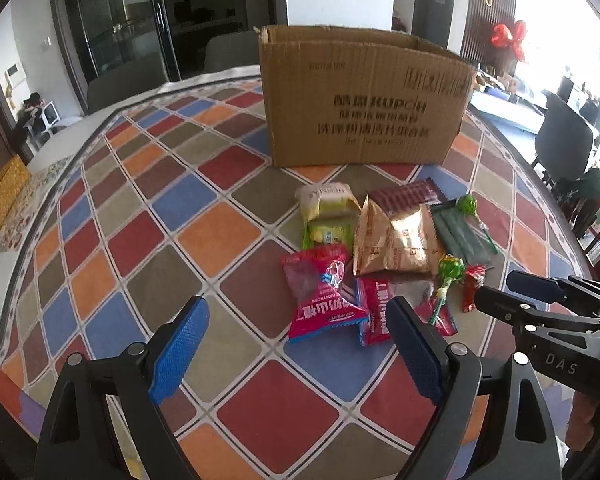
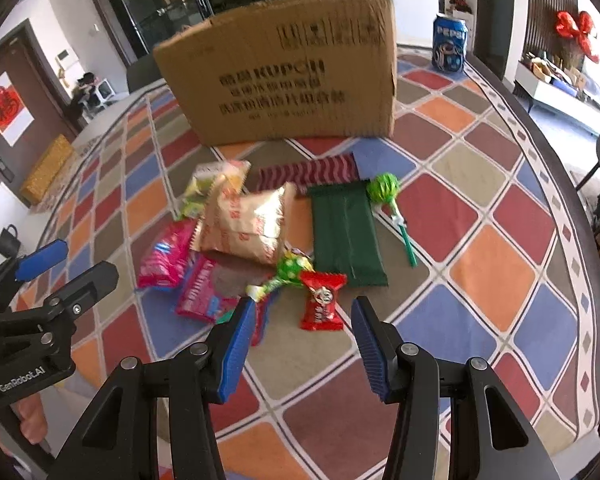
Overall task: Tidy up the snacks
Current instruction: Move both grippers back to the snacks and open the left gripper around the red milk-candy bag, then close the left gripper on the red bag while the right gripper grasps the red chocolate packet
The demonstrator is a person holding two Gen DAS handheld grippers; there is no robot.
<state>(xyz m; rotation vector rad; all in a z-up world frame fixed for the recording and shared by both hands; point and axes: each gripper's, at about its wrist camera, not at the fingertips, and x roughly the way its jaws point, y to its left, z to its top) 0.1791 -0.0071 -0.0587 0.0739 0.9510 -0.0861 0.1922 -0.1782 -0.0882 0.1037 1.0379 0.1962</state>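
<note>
Colorful checked tablecloth (image 1: 228,236) holds a pile of snacks (image 2: 260,232) near the open box (image 1: 364,96), ready for sorting. Left gripper (image 1: 296,344) and right gripper (image 2: 304,340) hover close, jaws wide, holding nothing.

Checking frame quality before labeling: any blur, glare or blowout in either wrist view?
Left wrist: mostly sharp, cardboard box print readable, window at right blown out. Right wrist: motion blur on the box and gold snack bag; fisheye bends the table edge in both.

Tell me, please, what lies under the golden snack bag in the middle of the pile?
The golden bag overlaps a dark red wavy-striped packet behind it and a red packet in front. What lies under its middle is covered and cannot be seen.
</note>
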